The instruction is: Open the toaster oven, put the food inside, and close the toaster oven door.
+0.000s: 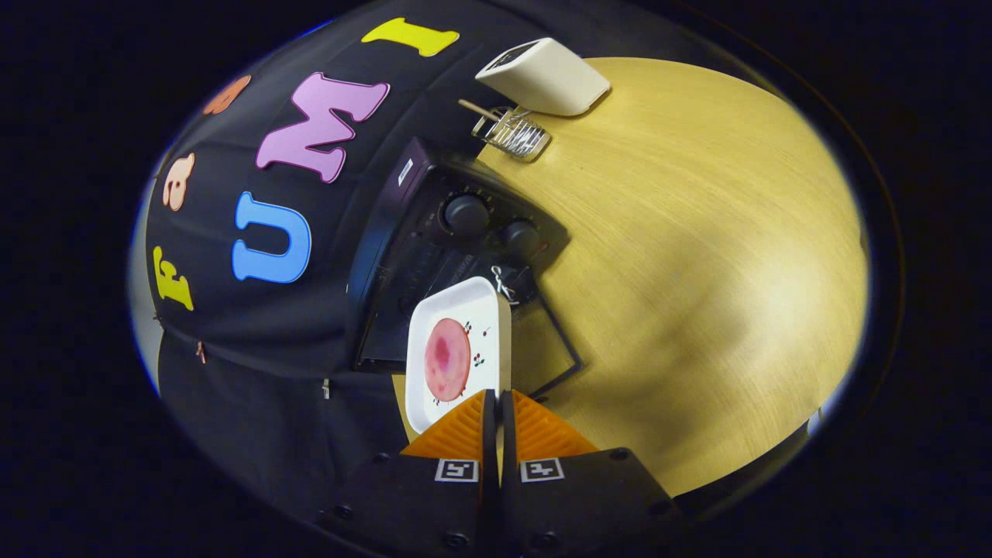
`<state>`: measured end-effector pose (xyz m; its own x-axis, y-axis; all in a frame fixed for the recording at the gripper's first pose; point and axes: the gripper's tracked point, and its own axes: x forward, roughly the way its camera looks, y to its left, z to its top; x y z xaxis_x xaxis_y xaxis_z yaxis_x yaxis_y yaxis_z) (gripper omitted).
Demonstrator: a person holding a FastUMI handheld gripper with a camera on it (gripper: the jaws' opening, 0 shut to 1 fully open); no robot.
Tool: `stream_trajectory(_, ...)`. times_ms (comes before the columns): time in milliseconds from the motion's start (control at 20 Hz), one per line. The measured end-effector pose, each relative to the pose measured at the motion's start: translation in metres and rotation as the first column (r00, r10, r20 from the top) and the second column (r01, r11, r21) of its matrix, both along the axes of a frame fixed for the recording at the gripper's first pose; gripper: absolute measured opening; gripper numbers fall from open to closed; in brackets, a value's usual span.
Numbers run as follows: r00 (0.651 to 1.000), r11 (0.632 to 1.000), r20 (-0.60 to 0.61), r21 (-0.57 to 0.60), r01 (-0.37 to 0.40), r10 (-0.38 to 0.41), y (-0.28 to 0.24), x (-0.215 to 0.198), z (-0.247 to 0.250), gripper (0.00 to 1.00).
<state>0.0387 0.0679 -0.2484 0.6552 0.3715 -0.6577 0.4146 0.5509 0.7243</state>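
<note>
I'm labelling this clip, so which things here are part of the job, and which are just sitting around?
Part of the job: gripper, shut on white plate; pink food slice on it; black toaster oven beyond, door open.
Sitting around: white box; wire rack; wooden table.

The gripper (496, 407) has both fingers pressed on the near rim of a plate (488, 310), which bears a slice of food (447, 359). The toaster oven (457, 232) stands on the table (697, 256) just beyond the plate, against the booth wall. Behind it lie a wire rack (513, 133) and a box (544, 76).
</note>
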Motion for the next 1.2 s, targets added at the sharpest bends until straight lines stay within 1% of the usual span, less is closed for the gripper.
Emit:
stream_trajectory(150,1.0,1.0,0.006,0.002,0.009,-0.009,0.022,0.027,-0.008,0.05)
stream_trajectory(250,0.999,1.0,0.032,-0.005,0.027,-0.026,0.032,0.047,-0.012,0.05)
stream_trajectory(350,0.996,0.998,0.051,0.003,0.068,-0.068,0.037,0.065,-0.017,0.05)
stream_trajectory(500,0.988,0.989,0.047,0.044,0.144,-0.146,0.044,0.092,-0.028,0.05)
stream_trajectory(650,0.975,0.978,0.076,0.045,0.205,-0.208,0.052,0.116,-0.037,0.05)
stream_trajectory(750,0.963,0.964,0.067,0.063,0.257,-0.261,0.056,0.131,-0.042,0.05)
stream_trajectory(850,0.95,0.949,0.055,0.086,0.303,-0.308,0.059,0.142,-0.045,0.05)
stream_trajectory(1000,0.932,0.935,0.075,0.053,0.35,-0.354,0.056,0.154,-0.048,0.05)
stream_trajectory(1200,0.924,0.929,0.098,0.015,0.371,-0.37,0.053,0.157,-0.053,0.05)
